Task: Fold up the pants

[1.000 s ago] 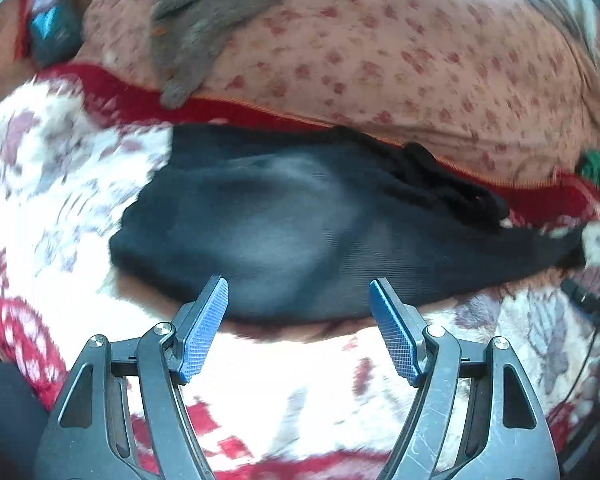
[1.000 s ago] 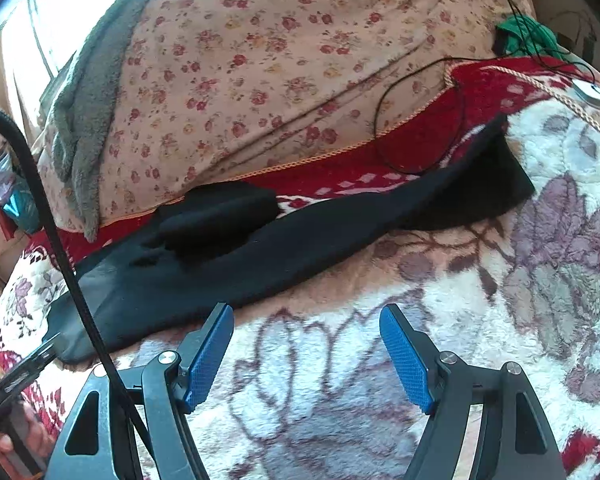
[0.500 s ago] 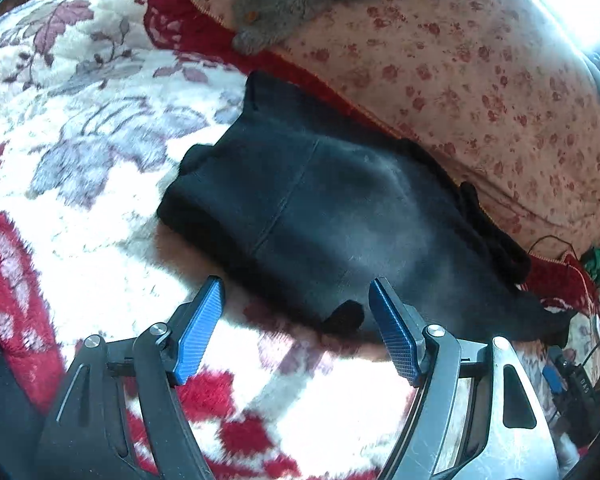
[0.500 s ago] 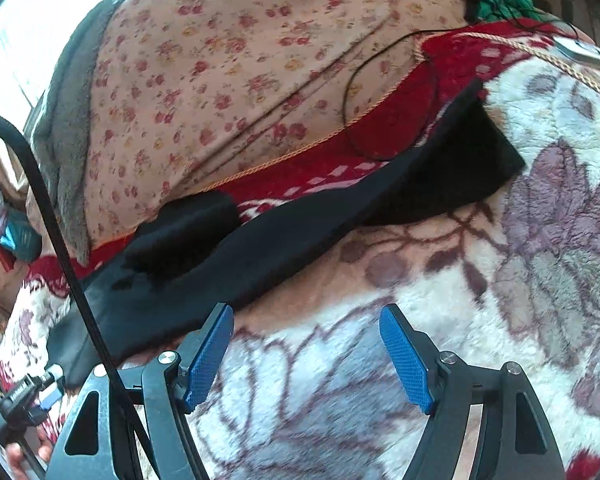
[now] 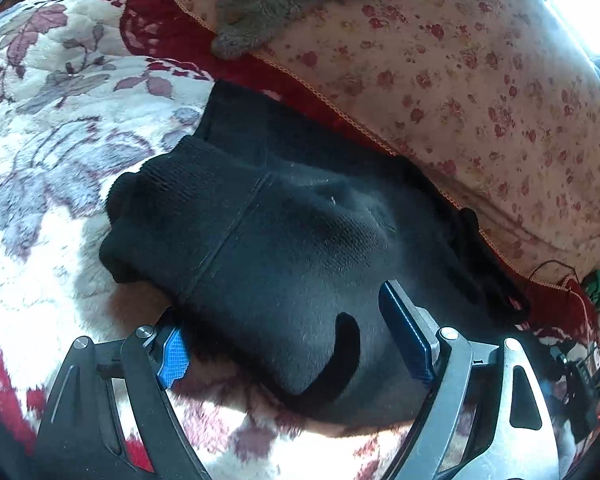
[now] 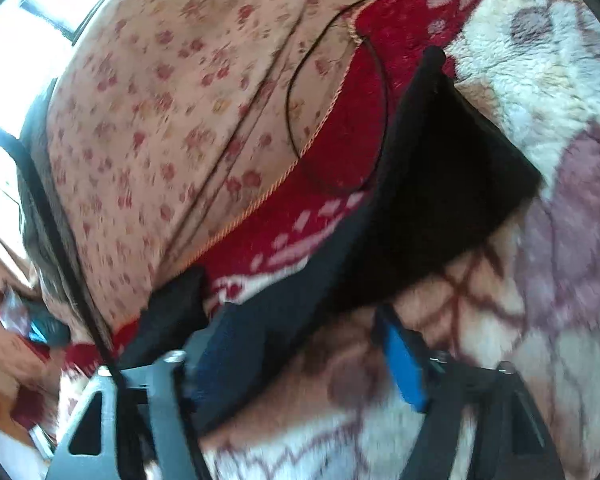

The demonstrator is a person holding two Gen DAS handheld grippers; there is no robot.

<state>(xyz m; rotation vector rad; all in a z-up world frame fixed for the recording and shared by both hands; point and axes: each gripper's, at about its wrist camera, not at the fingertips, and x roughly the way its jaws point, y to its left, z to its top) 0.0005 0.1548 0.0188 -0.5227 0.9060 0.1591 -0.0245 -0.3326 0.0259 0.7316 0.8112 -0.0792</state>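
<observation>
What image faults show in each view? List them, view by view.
Left wrist: sharp; window glare blown out at top right; strong fisheye bending; sunlit patch on the blanket beside the pants. Right wrist: motion blur throughout, left gripper's rival view smeared; right gripper edges soft; overexposed window at top left; pants a detail-less black.

The black pants (image 5: pixel 284 248) lie along the far edge of the floral blanket (image 5: pixel 40 152), pressed against the flowered cushion (image 5: pixel 480 92) that walls off that side, so only the near edge of the cloth has open approach. A thin black cable (image 6: pixel 296 120) loops over the blanket's red border (image 6: pixel 352 128) just behind the leg end. The left gripper (image 5: pixel 296 344) straddles the waist end with jaws wide; the blurred right gripper (image 6: pixel 300 356) spans the leg's near edge, over bare blanket.
</observation>
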